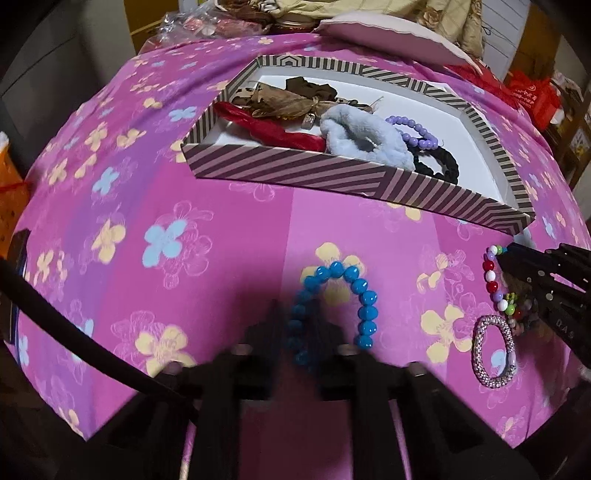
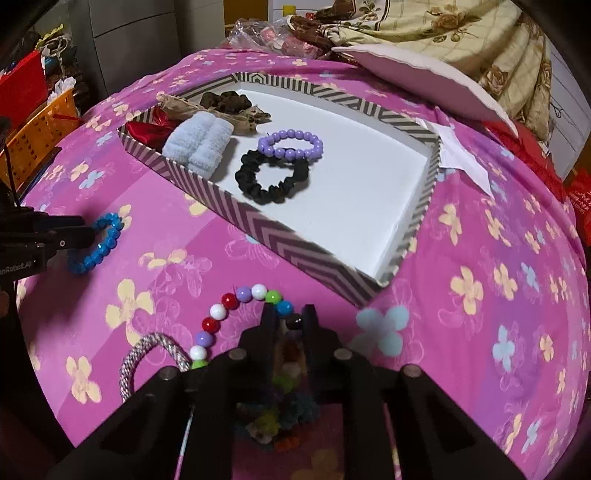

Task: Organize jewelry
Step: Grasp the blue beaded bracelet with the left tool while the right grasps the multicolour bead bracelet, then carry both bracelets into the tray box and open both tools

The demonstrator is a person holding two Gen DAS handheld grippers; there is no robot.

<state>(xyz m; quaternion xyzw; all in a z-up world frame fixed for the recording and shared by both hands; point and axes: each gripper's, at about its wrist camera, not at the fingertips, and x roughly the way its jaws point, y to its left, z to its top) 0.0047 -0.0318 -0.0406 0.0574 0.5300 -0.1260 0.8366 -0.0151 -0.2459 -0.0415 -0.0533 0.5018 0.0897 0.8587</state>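
On the pink flowered cloth my left gripper is shut on the left strand of a blue bead bracelet; the right wrist view shows that bracelet pinched at its tips. My right gripper is shut on a multicoloured bead bracelet, whose beads also show at the right. A pink sparkly bracelet lies loose beside it. The striped box holds a light blue scrunchie, a purple bead bracelet, a black scrunchie and red and brown pieces.
A pale pink board leans at the back beyond the box, with patterned bedding behind it. An orange basket stands off the left edge. Red bags sit at the far right. A black cable crosses the lower left.
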